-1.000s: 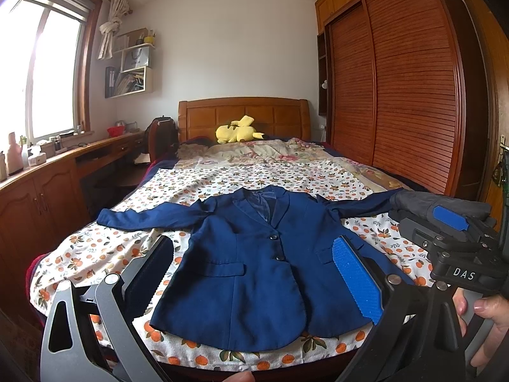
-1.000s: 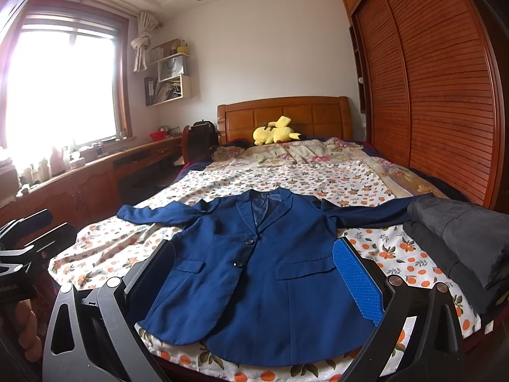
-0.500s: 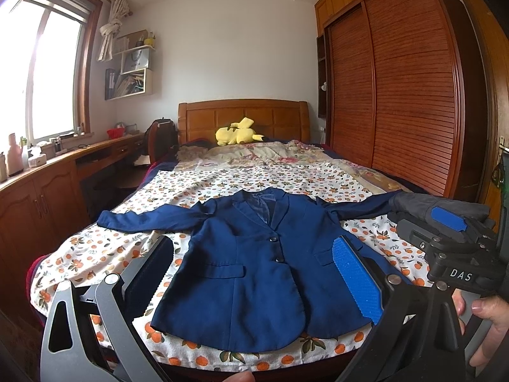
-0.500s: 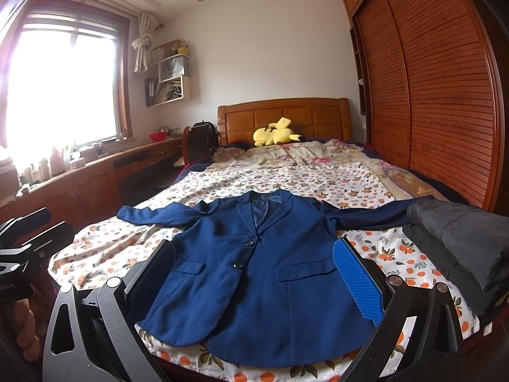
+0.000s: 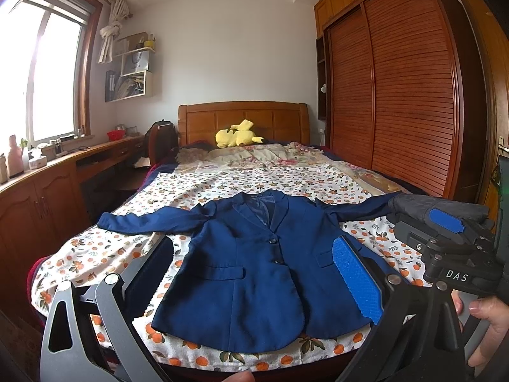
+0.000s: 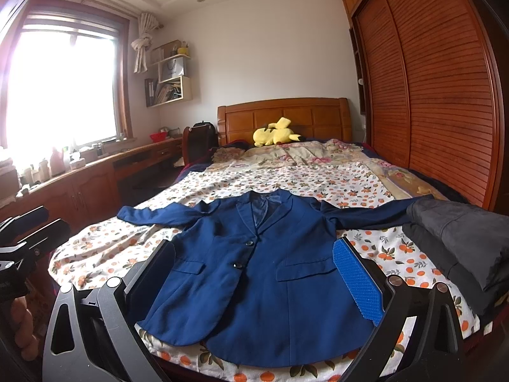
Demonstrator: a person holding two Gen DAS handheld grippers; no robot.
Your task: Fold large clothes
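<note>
A navy blue blazer (image 5: pixel 251 254) lies flat and face up on the bed, buttoned, both sleeves spread sideways; it also shows in the right wrist view (image 6: pixel 254 270). My left gripper (image 5: pixel 254 270) is open and empty, held above the bed's foot in front of the blazer hem. My right gripper (image 6: pixel 254 270) is open and empty, beside it to the right; its body shows in the left wrist view (image 5: pixel 458 254). The left gripper's body shows at the left edge of the right wrist view (image 6: pixel 22 245).
Folded dark grey clothes (image 6: pixel 461 245) lie on the bed's right side over the blazer's right sleeve end. A yellow plush toy (image 5: pixel 237 135) sits by the headboard. A wooden desk (image 5: pixel 47 184) runs along the left wall, a wardrobe (image 5: pixel 397 95) along the right.
Both grippers have barely shifted; the view has dipped very slightly. The blazer lies as before.
</note>
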